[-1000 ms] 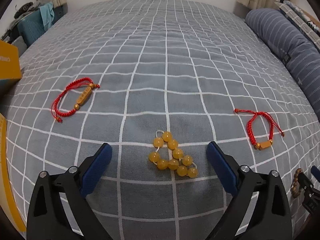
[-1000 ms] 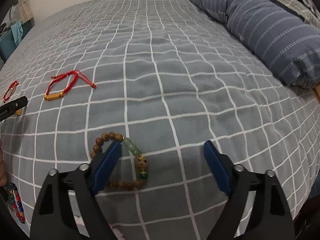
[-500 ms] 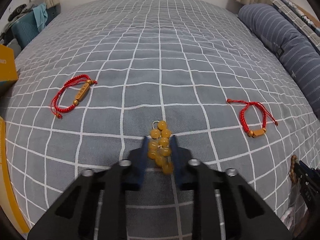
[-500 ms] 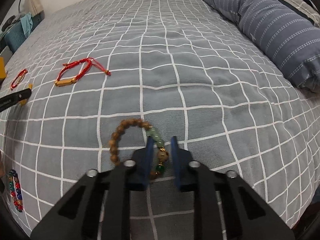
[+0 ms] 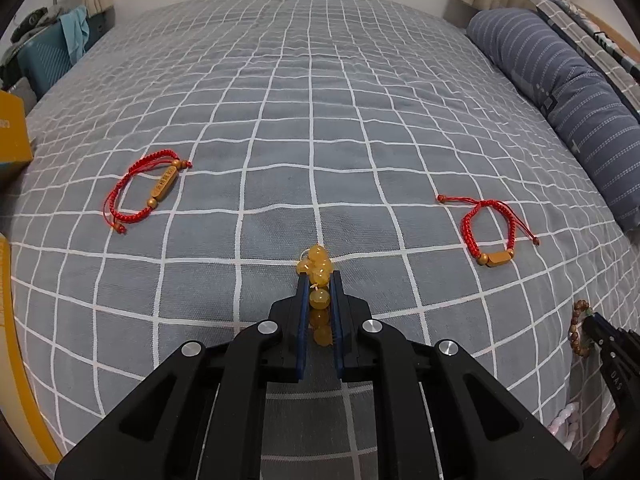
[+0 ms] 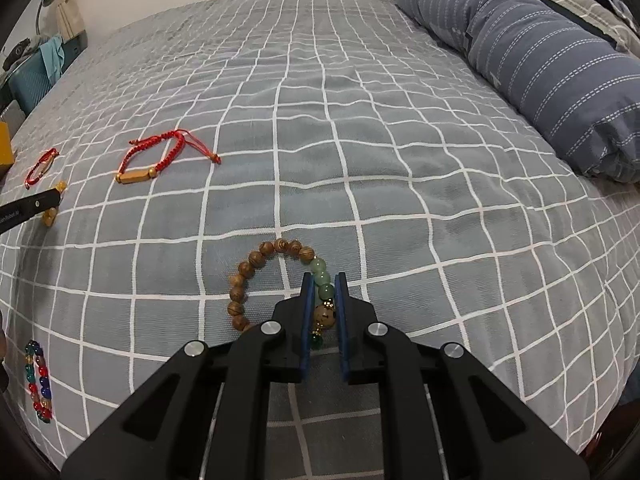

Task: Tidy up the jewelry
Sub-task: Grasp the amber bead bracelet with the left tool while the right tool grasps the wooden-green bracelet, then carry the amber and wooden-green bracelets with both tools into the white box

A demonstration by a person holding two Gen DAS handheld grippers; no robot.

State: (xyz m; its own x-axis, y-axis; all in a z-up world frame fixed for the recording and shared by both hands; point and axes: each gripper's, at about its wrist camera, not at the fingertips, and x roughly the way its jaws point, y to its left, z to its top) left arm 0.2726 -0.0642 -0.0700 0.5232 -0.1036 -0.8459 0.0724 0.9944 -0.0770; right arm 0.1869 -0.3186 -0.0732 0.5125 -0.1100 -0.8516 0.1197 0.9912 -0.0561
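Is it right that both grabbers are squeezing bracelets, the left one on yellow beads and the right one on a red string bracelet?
Not quite. The right gripper is shut on the wooden bead bracelet, clamping its green beads, as the right wrist view shows. The red string bracelet lies untouched on the bedspread. The left gripper does squeeze the yellow bead bracelet.

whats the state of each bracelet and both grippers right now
left hand-held gripper: shut on yellow amber bead bracelet
right hand-held gripper: shut on brown wooden bead bracelet with green beads
two red braided cord bracelets: loose on the bedspread
multicoloured glass bead bracelet: loose on the bedspread
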